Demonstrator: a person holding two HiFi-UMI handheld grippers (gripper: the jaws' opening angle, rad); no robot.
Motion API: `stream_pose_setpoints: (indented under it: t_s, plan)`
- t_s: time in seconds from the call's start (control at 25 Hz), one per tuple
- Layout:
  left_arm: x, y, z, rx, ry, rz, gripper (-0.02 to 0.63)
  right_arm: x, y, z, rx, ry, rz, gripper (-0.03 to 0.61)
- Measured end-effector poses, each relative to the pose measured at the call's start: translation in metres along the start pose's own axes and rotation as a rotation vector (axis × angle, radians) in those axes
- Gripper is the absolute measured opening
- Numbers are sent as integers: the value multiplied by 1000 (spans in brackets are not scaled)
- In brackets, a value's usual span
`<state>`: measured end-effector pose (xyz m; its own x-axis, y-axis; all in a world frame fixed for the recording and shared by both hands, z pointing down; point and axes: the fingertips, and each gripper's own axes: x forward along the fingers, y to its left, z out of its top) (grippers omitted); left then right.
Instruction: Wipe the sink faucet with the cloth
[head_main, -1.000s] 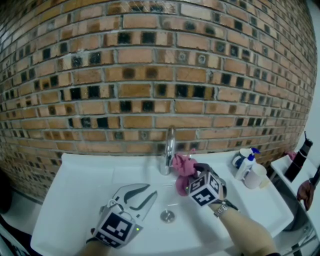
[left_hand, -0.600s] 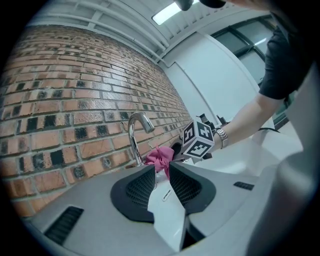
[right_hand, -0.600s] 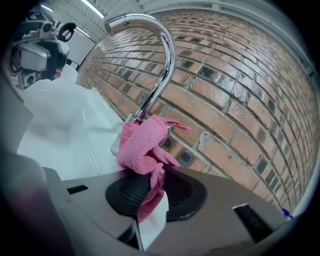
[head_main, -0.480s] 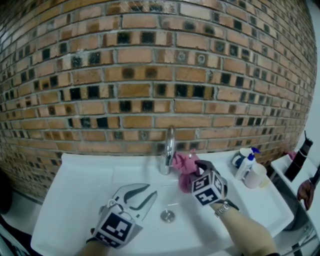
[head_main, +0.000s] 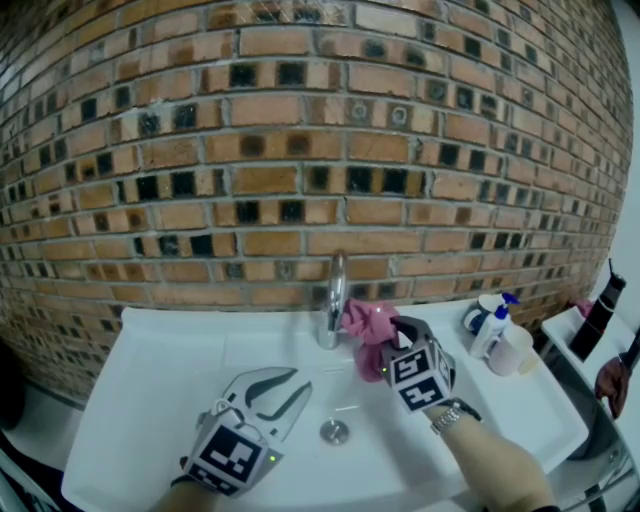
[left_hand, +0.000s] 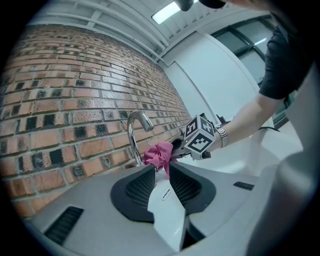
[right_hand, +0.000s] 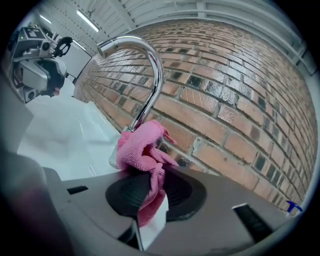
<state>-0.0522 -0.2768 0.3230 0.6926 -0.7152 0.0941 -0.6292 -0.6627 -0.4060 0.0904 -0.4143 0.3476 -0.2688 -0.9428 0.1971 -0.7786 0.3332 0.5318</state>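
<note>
Sink (head_main: 150, 380), white, set against a brick wall (head_main: 300, 150); described left to right.

**Left:** The left tongs (head_main: 290, 385) are held low over the front left of the basin. They are roughly level and aimed toward the faucet (head_main: 335, 295), with the marker cube facing the onlooker. The jaws stand narrowly apart and nothing lies between them. In the left gripper view only the far cloth shows through the gap. The hand behind the cube is cut off by the lower edge of the head view.

**Centre:** The drain (head_main: 333, 431) lies in the basin floor, just right of the left tongs. Behind it rises the chrome faucet, a curved spout on an upright stem.

**Right of centre:** The pink cloth (head_main: 365, 322) is bunched against the right side of the faucet's lower stem. Its folds cover the place where cloth and metal would meet. The right tongs (head_main: 385, 350) are clamped on the cloth. In the right gripper view a fold runs down between the two pads, and the rest billows out ahead of them. The right forearm enters from the lower right, bare, with a wristwatch (head_main: 447, 415) on it. The tongs tilt slightly downward toward the stem, and their tips are buried in cloth in the head view.

**Right:** A pump bottle (head_main: 490, 325) and a white cup (head_main: 512, 352) stand on the sink's rear right corner. A dark bottle (head_main: 600, 315) stands beyond them, partly cut off by the edge.
</note>
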Motion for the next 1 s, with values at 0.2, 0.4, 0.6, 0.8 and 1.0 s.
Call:
stream_pose_setpoints:
  t_s: [0.2, 0.4, 0.6, 0.8, 1.0]
  plan:
    - [1, -1, -1, 15, 6, -5, 98, -5, -3, 7, 10, -36, 4, 67]
    - [1, -1, -1, 13, 5, -4, 98, -9, -6, 11, 7, -56, -2, 67]
    - [0, -1, 1, -9, -5, 5, 98, -14, -9, 17, 3, -71, -10, 67]
    - [0, -1, 0, 13, -1, -1, 98, -19, -12, 24, 5, -91, -17, 67]
    - [0, -1, 3, -7, -13, 8, 98, -23, -18, 33, 7, -111, -24, 67]
